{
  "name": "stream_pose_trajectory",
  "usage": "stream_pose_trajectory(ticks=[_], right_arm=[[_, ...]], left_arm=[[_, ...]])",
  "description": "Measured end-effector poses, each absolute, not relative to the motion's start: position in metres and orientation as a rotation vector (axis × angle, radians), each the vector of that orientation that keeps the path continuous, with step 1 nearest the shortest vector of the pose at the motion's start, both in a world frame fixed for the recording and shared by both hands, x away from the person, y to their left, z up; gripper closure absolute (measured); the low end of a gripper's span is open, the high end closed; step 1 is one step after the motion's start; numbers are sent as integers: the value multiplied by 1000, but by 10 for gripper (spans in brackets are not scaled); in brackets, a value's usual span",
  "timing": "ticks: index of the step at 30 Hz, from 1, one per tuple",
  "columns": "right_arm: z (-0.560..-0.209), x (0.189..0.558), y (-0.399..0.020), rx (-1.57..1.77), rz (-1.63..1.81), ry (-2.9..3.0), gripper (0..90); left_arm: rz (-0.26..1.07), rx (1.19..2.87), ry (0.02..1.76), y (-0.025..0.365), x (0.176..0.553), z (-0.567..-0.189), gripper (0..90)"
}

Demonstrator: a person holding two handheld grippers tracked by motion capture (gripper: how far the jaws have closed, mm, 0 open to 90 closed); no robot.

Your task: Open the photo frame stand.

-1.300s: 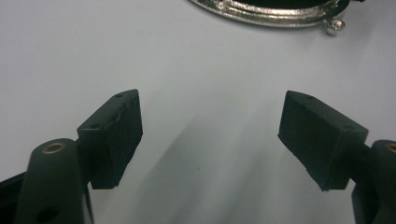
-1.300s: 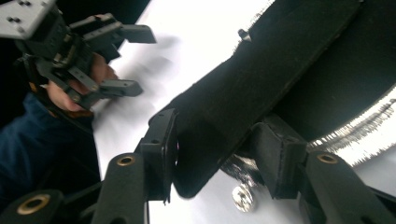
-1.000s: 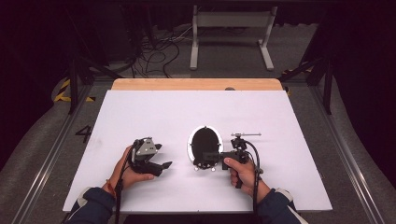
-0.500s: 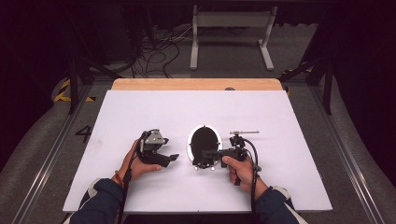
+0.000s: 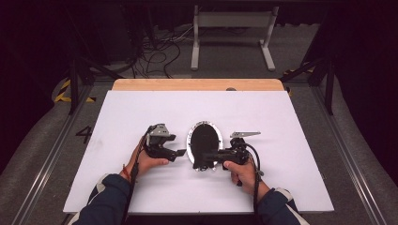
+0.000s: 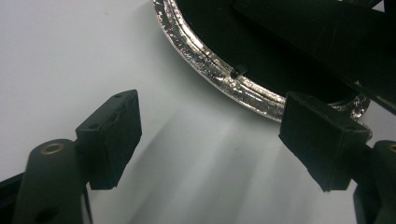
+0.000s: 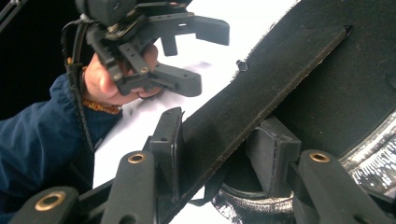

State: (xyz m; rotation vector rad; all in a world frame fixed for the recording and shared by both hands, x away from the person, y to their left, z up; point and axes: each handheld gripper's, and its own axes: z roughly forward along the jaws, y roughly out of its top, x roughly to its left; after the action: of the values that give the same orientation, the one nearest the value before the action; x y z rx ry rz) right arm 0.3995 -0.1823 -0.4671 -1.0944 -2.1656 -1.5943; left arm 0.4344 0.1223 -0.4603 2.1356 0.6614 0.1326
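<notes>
Mirror (image 5: 205,143): oval, dark-faced, ringed by a crinkled silvery frame like pressed foil; it lies near the middle of the white table (image 5: 141,112), between the two hands.
Stand (image 7: 261,88): flat black strip with a rough, felt-like face and a pale cut edge, rising at a slant from the back of the mirror in the right gripper view.
Right gripper (image 5: 210,155): black, blocky jaws; they have just been closing and, in the right gripper view, sit either side of the stand, both pads against it. In the high view its tips lie over the near end of the mirror.
Left gripper (image 5: 180,153): jaws spread wide with bare table between them; square matte pads (image 6: 114,135) hover just beside the mirror's frame (image 6: 219,77), not touching it. Nothing held.
Table: smooth white sheet, matte, with a pale wooden strip (image 5: 197,84) along the far edge.
Sleeves (image 5: 105,201): dark blue fabric on both forearms; an orange cuff band shows at the left wrist in the right gripper view.
Cables (image 5: 256,178): thin black leads trailing back from each gripper along the forearms.
</notes>
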Motion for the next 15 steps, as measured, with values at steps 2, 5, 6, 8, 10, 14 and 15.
stream_pose_trajectory(ticks=[2, 5, 6, 8, 10, 14, 15], right_arm=[[-466, 399, -183, -1067, -1604, -2186, 580], [-465, 397, -183, -1040, -1614, -2206, 590], [-464, 396, -183, -1031, -1615, -2211, 597], [-463, 395, -184, -1004, -1621, -2222, 611], [-462, 394, -185, -976, -1624, -2239, 621], [-460, 393, -185, -938, -1628, -2260, 642], [-460, 392, -185, -928, -1627, -2265, 645]], left_arm=[[117, 2117, 671, 121, 437, -461, 212], [61, 2076, 680, 119, 441, -461, 232], [46, 2068, 686, 118, 442, -461, 233], [27, 2059, 686, 116, 443, -463, 234], [-10, 2063, 685, 112, 444, -464, 234], [-80, 2067, 646, 106, 445, -465, 248], [-95, 2068, 639, 104, 445, -465, 247]])
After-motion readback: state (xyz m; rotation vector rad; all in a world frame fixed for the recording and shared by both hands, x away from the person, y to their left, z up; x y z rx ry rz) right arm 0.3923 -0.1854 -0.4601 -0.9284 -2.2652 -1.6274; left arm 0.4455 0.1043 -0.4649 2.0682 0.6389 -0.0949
